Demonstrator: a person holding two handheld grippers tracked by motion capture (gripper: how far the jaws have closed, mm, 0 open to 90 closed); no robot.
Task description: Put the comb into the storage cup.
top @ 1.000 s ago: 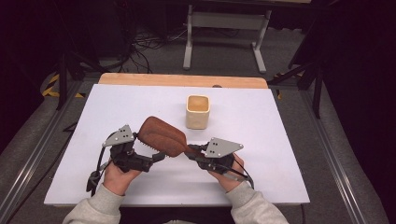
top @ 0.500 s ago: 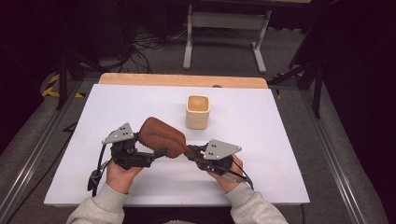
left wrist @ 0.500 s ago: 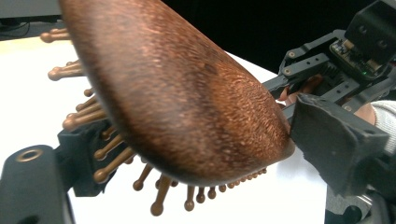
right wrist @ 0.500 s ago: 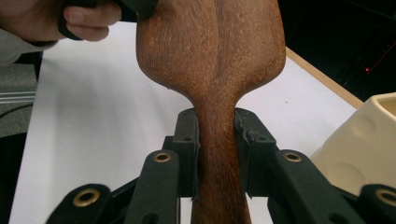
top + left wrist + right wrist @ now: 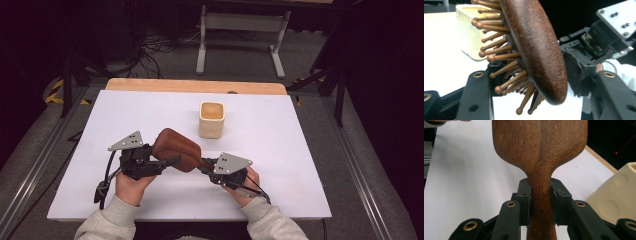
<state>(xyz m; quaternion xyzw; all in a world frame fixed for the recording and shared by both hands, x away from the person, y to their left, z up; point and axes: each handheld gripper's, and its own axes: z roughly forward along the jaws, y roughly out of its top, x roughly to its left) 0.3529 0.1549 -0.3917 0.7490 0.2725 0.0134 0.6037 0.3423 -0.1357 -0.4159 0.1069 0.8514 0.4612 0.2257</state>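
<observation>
Above the white bench (image 5: 300,150), the right claw (image 5: 207,167) grips a wooden hairbrush (image 5: 175,149) by its handle while the left claw (image 5: 167,161) seems closed on its head, probably mid-handover; next, one claw must release, cream cup (image 5: 211,119) at one o'clock.

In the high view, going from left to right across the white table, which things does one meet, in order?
Left gripper → wooden hairbrush → cream cup → right gripper with its grey plate.
</observation>
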